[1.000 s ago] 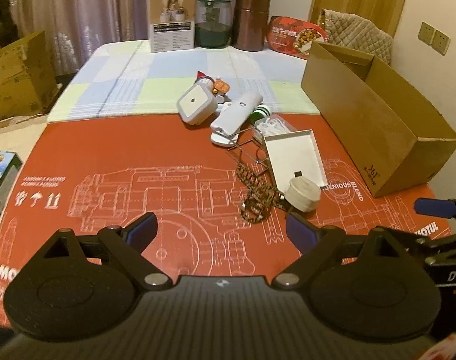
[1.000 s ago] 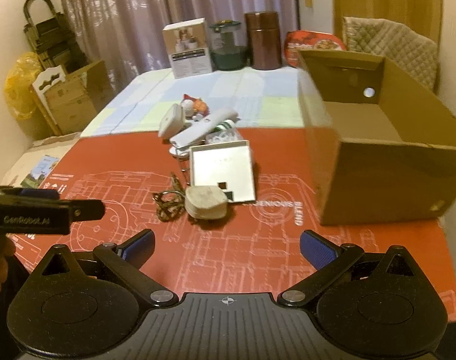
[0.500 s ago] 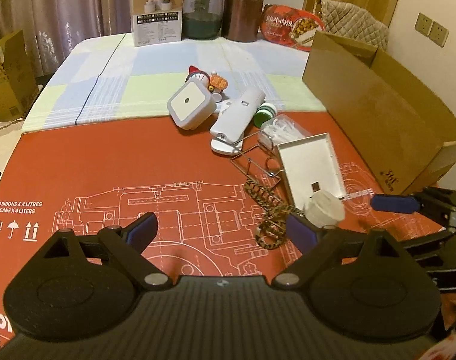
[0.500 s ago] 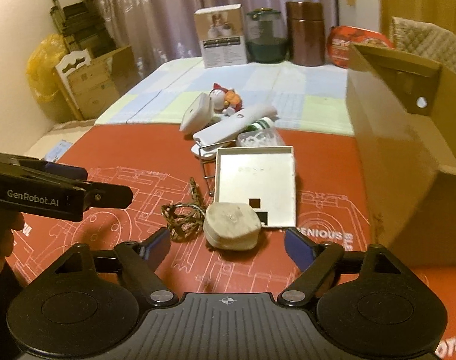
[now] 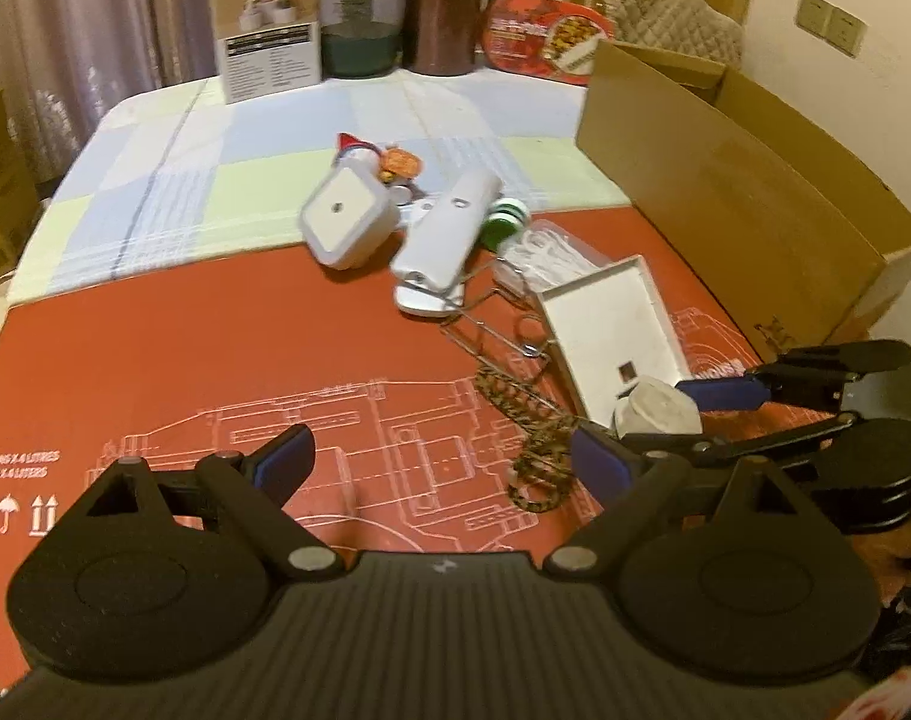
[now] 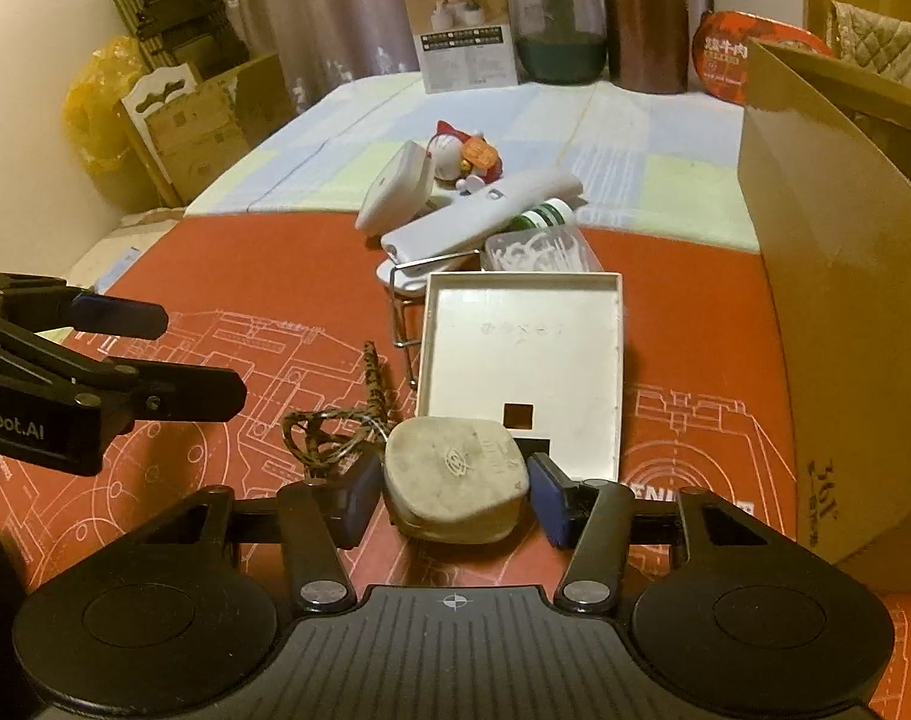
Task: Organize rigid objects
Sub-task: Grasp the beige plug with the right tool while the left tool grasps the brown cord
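1. Our right gripper (image 6: 452,495) has just been closing; its blue pads bracket the rounded off-white plug adapter (image 6: 452,474), seemingly touching its sides.
2. Our left gripper (image 5: 440,459) hangs wide open, empty, above the red printed mat (image 5: 215,360).
3. The adapter sits at the near edge of the shallow white rectangular tray (image 6: 524,354), right of the braided brown cord (image 6: 335,420).
4. The open cardboard box (image 6: 839,312) stands right.
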`<state>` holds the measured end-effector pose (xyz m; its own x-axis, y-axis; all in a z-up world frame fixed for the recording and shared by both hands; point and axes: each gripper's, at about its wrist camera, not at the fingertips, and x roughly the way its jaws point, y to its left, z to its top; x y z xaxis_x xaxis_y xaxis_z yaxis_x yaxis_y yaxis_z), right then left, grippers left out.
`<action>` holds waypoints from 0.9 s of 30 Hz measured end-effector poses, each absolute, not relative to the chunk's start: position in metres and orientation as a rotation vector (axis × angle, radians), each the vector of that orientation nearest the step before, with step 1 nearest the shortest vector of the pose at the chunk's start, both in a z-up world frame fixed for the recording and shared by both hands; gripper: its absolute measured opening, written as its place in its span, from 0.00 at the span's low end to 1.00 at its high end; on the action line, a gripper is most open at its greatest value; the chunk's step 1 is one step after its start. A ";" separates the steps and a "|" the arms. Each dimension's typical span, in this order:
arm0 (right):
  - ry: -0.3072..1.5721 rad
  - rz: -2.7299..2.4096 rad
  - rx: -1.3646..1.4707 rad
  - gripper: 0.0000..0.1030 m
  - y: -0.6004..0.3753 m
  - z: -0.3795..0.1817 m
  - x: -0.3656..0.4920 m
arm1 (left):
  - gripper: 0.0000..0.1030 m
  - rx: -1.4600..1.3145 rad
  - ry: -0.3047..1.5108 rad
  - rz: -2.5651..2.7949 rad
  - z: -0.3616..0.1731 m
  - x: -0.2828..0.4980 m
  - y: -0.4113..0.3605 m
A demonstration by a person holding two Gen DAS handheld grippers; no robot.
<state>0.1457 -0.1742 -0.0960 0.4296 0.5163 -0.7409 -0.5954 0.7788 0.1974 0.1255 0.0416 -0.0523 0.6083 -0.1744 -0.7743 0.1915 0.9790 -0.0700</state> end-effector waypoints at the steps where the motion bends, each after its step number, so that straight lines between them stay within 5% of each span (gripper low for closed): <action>1: 0.881 0.682 -0.100 0.49 -0.177 -0.093 0.144 | 0.87 0.029 0.895 -0.226 -0.053 0.126 0.039; 11: 0.878 0.537 -0.092 0.48 -0.220 -0.078 0.116 | 0.65 0.184 0.918 -0.352 -0.077 0.130 -0.005; 16: 0.882 0.518 -0.079 0.48 -0.227 -0.076 0.112 | 0.44 0.283 0.883 -0.368 -0.088 0.134 -0.020; 27: 0.874 0.523 -0.066 0.48 -0.228 -0.076 0.112 | 0.25 0.300 0.886 -0.380 -0.099 0.141 -0.021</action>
